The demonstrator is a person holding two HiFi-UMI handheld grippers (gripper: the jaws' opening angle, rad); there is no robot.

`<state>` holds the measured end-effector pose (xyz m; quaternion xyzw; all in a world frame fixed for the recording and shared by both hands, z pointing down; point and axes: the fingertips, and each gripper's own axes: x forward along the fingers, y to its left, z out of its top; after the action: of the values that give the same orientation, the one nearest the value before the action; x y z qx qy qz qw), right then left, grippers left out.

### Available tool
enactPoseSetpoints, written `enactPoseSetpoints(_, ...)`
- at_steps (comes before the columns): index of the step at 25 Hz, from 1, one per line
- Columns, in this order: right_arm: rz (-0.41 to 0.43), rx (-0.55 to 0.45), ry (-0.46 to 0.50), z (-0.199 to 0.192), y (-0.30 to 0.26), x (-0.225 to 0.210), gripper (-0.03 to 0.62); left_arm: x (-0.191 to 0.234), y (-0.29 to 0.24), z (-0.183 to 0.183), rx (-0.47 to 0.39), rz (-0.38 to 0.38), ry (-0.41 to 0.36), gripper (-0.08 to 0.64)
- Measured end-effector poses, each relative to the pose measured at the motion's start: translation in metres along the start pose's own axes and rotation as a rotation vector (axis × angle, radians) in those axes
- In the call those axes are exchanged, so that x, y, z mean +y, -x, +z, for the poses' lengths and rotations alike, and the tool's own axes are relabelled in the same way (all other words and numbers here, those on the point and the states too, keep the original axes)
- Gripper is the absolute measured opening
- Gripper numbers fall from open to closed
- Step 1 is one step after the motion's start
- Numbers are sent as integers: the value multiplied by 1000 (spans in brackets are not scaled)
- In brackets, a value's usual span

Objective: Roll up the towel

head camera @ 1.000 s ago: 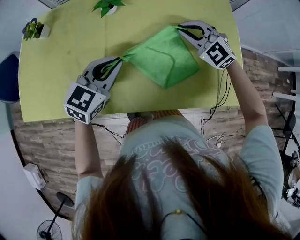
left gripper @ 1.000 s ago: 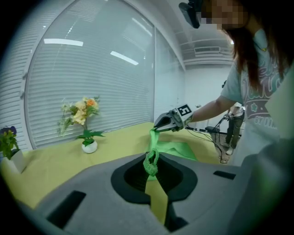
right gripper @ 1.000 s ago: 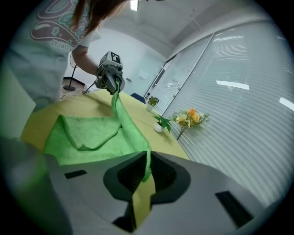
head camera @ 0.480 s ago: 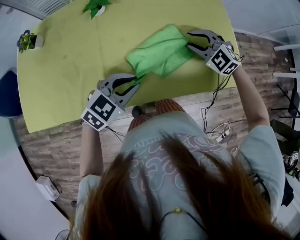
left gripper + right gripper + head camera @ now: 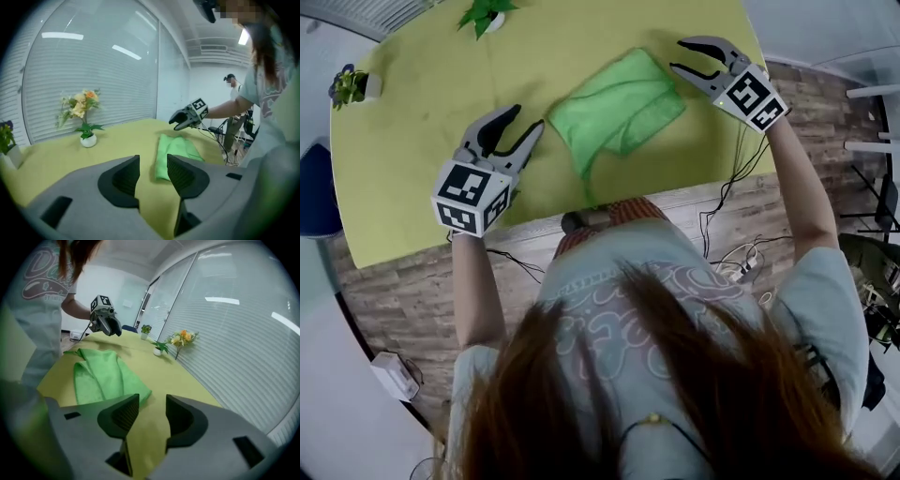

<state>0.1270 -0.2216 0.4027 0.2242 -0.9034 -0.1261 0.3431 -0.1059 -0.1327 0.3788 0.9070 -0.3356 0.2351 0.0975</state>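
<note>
**Both grippers empty, towel not yet rolled**

On my left, the grey two-jaw left gripper (image 5: 523, 120) hovers over the yellow-green tabletop (image 5: 412, 178), beside the towel but not touching it. Its jaws are opening and only bare table shows between them.

In the middle, the bright green cloth towel (image 5: 614, 111) lies loosely folded and flat on the table, set at a slant, with a narrow tail pointing toward the near edge. No roll has been started, as far as I can judge.

On my right, the grey two-jaw right gripper (image 5: 680, 54) sits just off the towel's far right corner. Its jaws are opening too, with nothing in them.

My worry is the loose layering. If I pinch only the top fold, the layers may slide apart and the roll come out lopsided. The slanted lie could also make it wind into a cone, and dragging it might pull that tail over the table edge.
</note>
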Motion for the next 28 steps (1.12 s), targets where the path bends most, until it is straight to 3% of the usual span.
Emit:
enactPoseSetpoints(4,116,6,-79,9,-54,-1,186,10,-46,-4,68,7,90,158)
enactPoseSetpoints(8,262,62,-96,4,-80,10,199,1,-67,-32,251,-29,84,158)
enactPoseSetpoints(10,340,68,-105,4,-81,17,176,-4,-68,-42,302,-36,83,158)
enactPoseSetpoints(11,381,61,-112,5,-81,21,131,-6,-68,-44,315,-44,86,152)
enactPoseSetpoints(13,445,43,-111,6,-81,28,46,-11,-68,-45,334,-76,89,83)
enactPoseSetpoints(15,467,29,-106,7,-80,25,31,-11,-68,-44,351,-105,72,51)
enactPoseSetpoints(20,403,-57,-245,14,-78,-7,28,24,-68,-34,339,-58,47,35)
enactPoseSetpoints(23,323,-23,-227,5,-89,-14,38,49,-76,-32,344,4,34,37)
enactPoseSetpoints(26,199,-12,-211,-3,-88,-28,171,63,-73,-29,335,70,-2,137)
enactPoseSetpoints(28,132,-58,-192,0,-72,-38,175,59,-57,-12,228,99,-28,156)
